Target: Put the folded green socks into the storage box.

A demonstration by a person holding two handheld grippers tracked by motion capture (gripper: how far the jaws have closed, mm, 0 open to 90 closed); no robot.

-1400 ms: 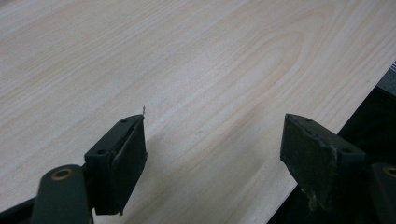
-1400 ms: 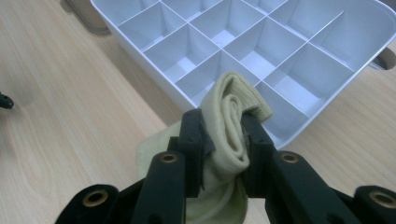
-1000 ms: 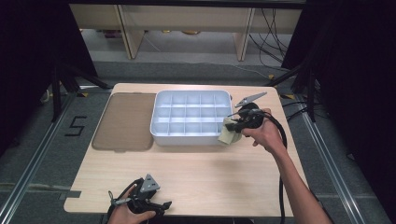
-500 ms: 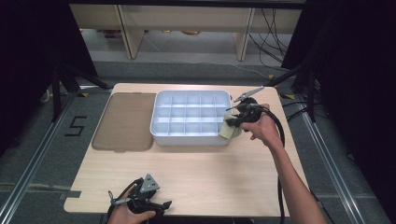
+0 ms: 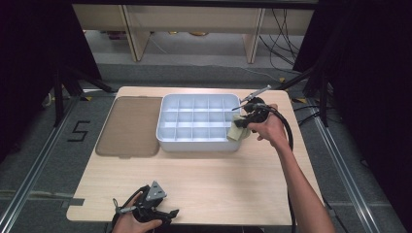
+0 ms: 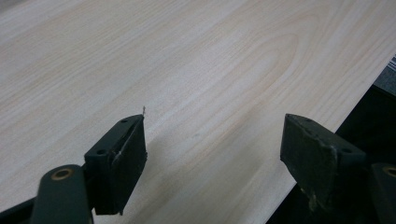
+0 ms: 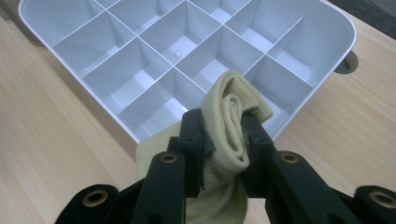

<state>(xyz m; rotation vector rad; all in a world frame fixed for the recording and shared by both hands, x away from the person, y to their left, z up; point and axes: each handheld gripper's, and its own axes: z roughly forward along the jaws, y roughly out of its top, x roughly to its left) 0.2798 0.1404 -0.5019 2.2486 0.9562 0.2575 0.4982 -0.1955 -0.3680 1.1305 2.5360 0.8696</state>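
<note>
My right gripper [image 7: 223, 123] is shut on a rolled, pale yellow sock [image 7: 229, 140], which hangs over the near right corner of a white compartment tray [image 7: 344, 29]. In the high view the right gripper [image 5: 247, 119] and the sock [image 5: 236, 134] sit at the right end of the tray [image 5: 162, 127], by its front corner. The tray's compartments that I can see hold nothing. My left gripper [image 6: 212, 135] is open just above the bare wooden table [image 6: 187, 56], near its edge. From above, the left gripper [image 5: 159, 209] rests at the table's front edge.
A flat brown lid [image 5: 129, 127] lies on the table just left of the tray. The right gripper's cable [image 5: 289, 141] trails back along the forearm. Dark floor and metal rails surround the table [image 5: 214, 174].
The right gripper has carried the sock slightly farther from me, up against the tray's right front corner. The left gripper has stayed where it was.
</note>
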